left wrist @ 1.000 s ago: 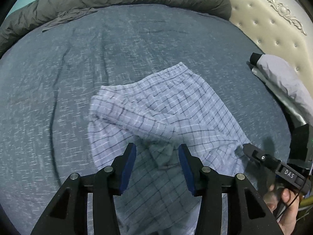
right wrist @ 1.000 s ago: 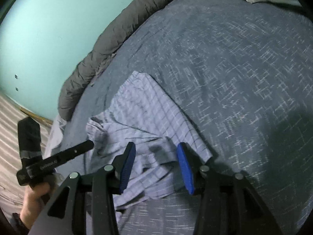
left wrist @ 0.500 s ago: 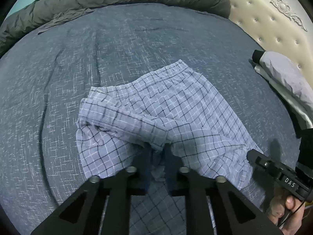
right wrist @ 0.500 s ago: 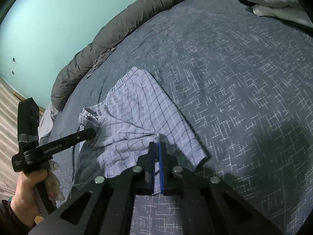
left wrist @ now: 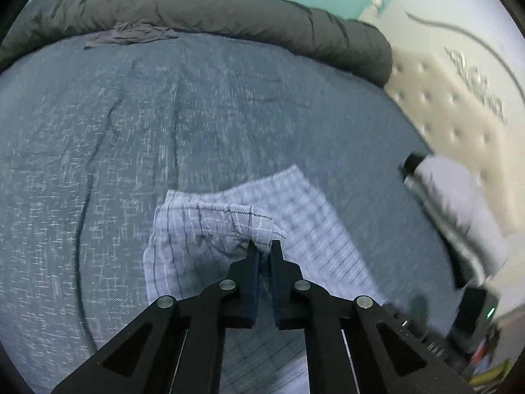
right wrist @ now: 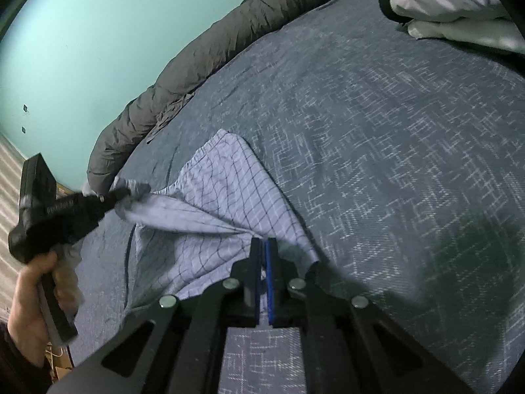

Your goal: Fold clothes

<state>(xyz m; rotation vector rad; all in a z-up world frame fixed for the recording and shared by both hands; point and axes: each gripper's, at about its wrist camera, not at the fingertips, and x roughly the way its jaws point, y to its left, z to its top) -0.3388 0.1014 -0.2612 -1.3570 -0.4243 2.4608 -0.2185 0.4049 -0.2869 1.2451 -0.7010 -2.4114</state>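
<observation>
A pair of light blue checked shorts [left wrist: 203, 229] lies on the blue bedspread [left wrist: 131, 131]. My left gripper [left wrist: 264, 246] is shut on a raised fold of the shorts and holds it above the bed. My right gripper [right wrist: 262, 243] is shut on another edge of the shorts [right wrist: 223, 197]. In the right wrist view the left gripper [right wrist: 121, 193] shows at the left, pinching the cloth, which is stretched and lifted between the two grippers. The far part of the shorts still rests on the bed.
A rolled dark grey duvet [left wrist: 197, 6] runs along the far edge of the bed. A folded white and black garment [left wrist: 459, 210] lies near the cream tufted headboard [left wrist: 452, 105]. A turquoise wall [right wrist: 98, 32] stands behind the bed.
Both grippers closed on the shorts about half a second ago. Since then both have lifted the near edge off the bed, and the cloth is pulled taut between them.
</observation>
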